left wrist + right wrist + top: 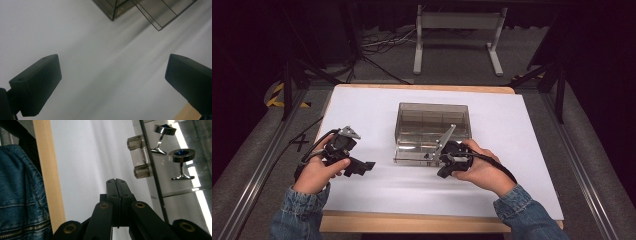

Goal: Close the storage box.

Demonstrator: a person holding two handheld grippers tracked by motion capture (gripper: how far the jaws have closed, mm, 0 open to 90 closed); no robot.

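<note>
Box: a clear smoky plastic box [432, 126] stands near the middle of the white worktop [512, 150], its low front part pulled out toward the person.
Box handle: a clear knob-like handle [139, 157] sits on the box's front edge, seen in the right gripper view just ahead of the jaw tips and to one side.
Contents: two silver cufflinks with blue faces [172, 153] lie inside, behind the clear wall.
Right gripper: the right gripper [447, 161] is at the box's front edge, held in the right hand [482, 167]; its jaws are pressed fully together with nothing between them, and whether the tips touch the box I cannot tell.
Left gripper: the left gripper [357, 167] hovers over bare worktop, well apart from the box, in the left hand [317, 172]; its jaws stand wide apart and hold nothing.
Left gripper view: one box corner [113, 11] and the pulled-out front part [162, 13] show at the top.
Sleeves: blue denim [532, 212] on both forearms.
</note>
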